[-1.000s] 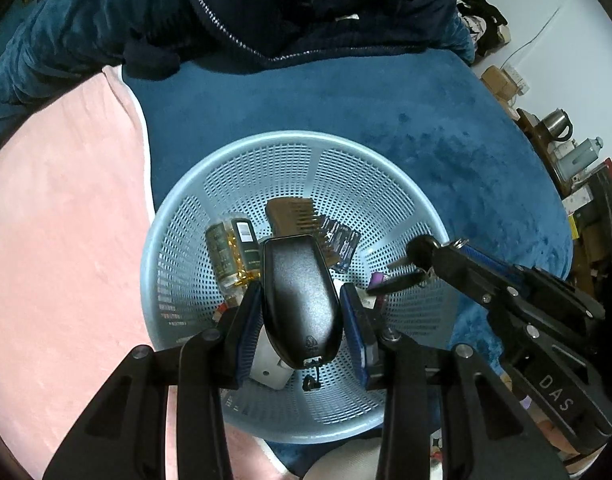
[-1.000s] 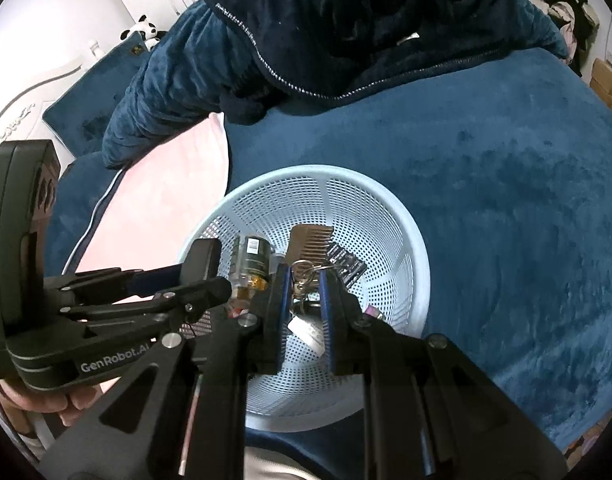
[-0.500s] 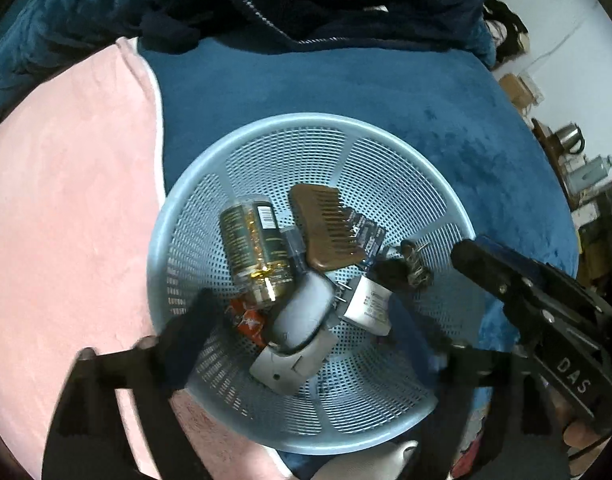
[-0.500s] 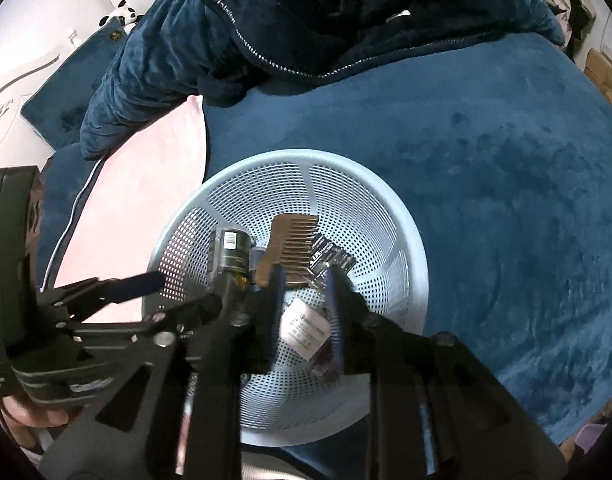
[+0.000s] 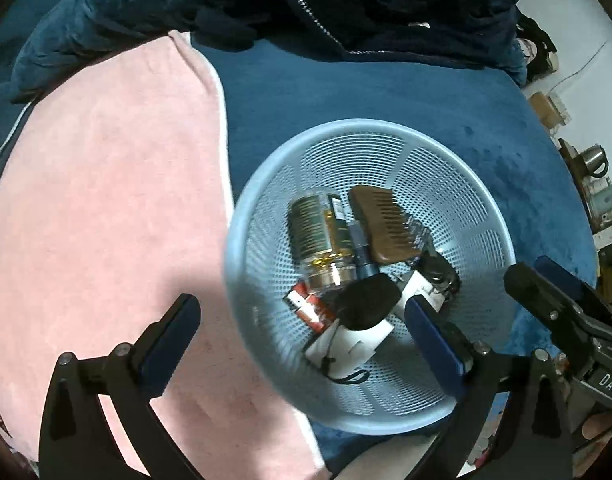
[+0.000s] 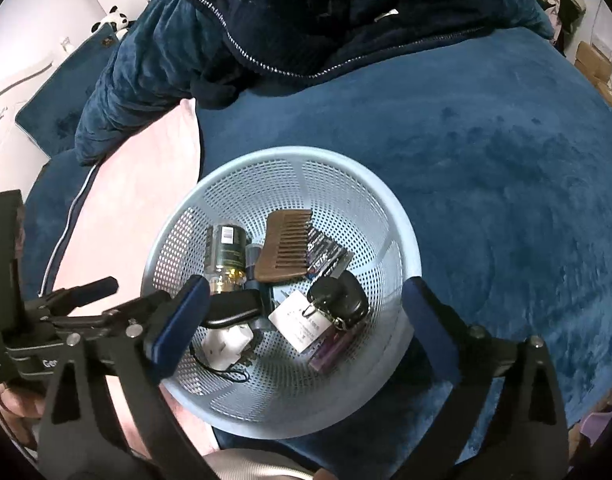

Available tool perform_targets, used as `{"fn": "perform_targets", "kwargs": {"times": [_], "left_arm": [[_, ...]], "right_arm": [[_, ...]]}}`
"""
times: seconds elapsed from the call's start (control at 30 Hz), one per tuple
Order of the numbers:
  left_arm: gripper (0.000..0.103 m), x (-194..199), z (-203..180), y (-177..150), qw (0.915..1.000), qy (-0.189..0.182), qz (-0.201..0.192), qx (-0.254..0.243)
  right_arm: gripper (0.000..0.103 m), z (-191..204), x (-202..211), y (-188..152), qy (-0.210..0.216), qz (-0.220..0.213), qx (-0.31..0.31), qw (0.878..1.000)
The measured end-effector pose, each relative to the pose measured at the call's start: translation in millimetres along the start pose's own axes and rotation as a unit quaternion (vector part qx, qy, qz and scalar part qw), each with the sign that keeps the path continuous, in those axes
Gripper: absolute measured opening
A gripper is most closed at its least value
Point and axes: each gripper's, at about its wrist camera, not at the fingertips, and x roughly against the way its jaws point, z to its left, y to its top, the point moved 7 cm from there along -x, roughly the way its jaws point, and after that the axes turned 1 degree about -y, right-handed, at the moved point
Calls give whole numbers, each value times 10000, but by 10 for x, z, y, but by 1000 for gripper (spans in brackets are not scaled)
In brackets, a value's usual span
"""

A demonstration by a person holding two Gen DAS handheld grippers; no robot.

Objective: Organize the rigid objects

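One basket [image 5: 242, 240] is sitting on the bed; inside are lying one comb [image 5: 380, 226], one bottle [image 5: 318, 236], one black remote [image 5: 366, 300] and one key fob [image 6: 340, 298]; left gripper [image 5: 302, 328] and right gripper [image 6: 302, 312] jaws, just opening, are standing spread, pinching nothing; remote and fob are lying between them.

Comb [image 6: 286, 245], bottle [image 6: 226, 252] and keys [image 6: 340, 300] lie in blue basket [image 6: 402, 240].

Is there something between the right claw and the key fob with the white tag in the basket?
Nothing visible. The right claw hangs open above the basket, having just opened, and the key fob with its white tag lies uncovered on top, directly below.
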Motion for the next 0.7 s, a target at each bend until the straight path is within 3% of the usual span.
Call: {"fn": "perform_targets", "kwargs": {"times": [0.7], "left_arm": [[102,295,282,-161,9993,271,-246,88]], "right_arm": [[102,287,114,-113,-125,-47,260,9996]]}}
